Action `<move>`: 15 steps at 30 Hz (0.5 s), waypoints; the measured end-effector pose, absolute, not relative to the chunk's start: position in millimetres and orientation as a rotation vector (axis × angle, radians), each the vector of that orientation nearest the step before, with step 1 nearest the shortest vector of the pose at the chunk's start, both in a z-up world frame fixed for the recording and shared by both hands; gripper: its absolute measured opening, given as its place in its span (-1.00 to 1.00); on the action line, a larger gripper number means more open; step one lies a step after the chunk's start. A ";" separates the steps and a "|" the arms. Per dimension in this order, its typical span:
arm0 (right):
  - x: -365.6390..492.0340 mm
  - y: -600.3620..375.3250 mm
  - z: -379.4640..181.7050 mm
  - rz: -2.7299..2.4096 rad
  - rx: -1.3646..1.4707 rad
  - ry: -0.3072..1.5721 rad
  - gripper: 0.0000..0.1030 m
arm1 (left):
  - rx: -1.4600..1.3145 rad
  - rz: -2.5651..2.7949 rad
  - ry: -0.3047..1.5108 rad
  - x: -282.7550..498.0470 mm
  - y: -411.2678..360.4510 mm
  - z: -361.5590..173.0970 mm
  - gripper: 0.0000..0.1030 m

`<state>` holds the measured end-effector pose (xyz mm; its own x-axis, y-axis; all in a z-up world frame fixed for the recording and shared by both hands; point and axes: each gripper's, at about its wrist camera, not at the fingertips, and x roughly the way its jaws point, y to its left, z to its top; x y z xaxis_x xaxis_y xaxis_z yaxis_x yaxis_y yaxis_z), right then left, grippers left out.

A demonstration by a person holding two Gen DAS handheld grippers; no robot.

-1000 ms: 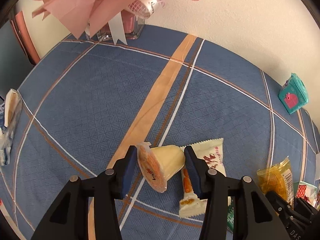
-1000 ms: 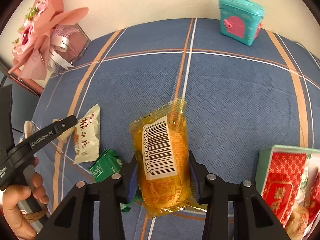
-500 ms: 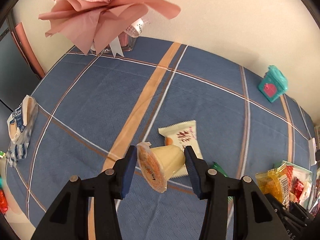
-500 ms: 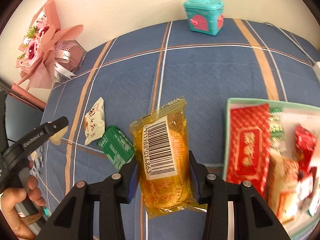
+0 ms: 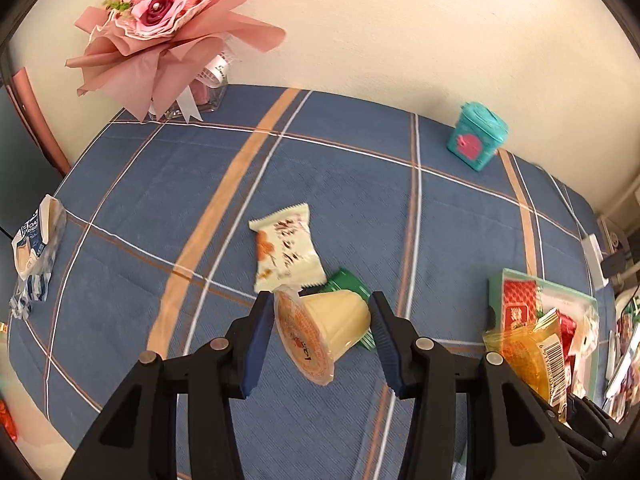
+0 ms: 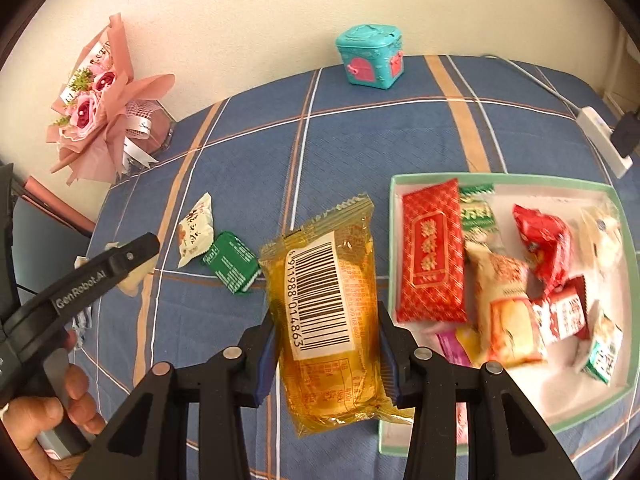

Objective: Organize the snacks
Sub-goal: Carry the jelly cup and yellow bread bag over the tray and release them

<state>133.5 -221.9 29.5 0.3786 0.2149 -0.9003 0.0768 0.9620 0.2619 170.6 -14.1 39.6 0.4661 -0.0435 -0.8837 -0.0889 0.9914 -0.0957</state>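
My left gripper (image 5: 318,334) is shut on a pale yellow jelly cup (image 5: 324,328), lying sideways between the blue pads with its orange lid turned toward the camera, held above the blue checked tablecloth. My right gripper (image 6: 326,346) is shut on a clear orange snack packet (image 6: 326,312) with a barcode label, held upright just left of the mint-rimmed tray (image 6: 520,178). The tray holds several wrapped snacks. A white snack packet (image 5: 286,250) and a green packet (image 5: 346,284) lie on the cloth below the left gripper. In the right wrist view the left gripper (image 6: 136,246) shows at the left, held by a hand (image 6: 44,420).
A pink flower bouquet (image 5: 160,32) stands at the back left by the wall. A teal toy box (image 6: 370,60) sits at the back edge. A blue-and-white packet (image 5: 34,240) lies at the table's left edge. A white power strip (image 6: 604,136) lies at the right.
Both grippers have risen and moved right with their snacks still held. The tray has come into the right wrist view; the white and green packets now lie farther behind.
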 end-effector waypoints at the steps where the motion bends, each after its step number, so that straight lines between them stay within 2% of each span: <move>1: 129.6 -224.9 31.5 0.080 0.281 1.181 -0.12 | -0.134 0.024 1.085 167.0 -17.5 40.6 -0.03; 15: 98.5 -275.0 42.5 -0.019 0.324 1.151 -0.12 | -0.066 -0.060 1.019 135.3 -80.2 62.9 -0.03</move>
<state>98.5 -275.0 42.5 0.4128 0.1504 -0.8983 0.1805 0.9532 0.2426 135.3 -80.2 62.9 0.5232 -0.0811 -0.8484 0.0196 0.9963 -0.0832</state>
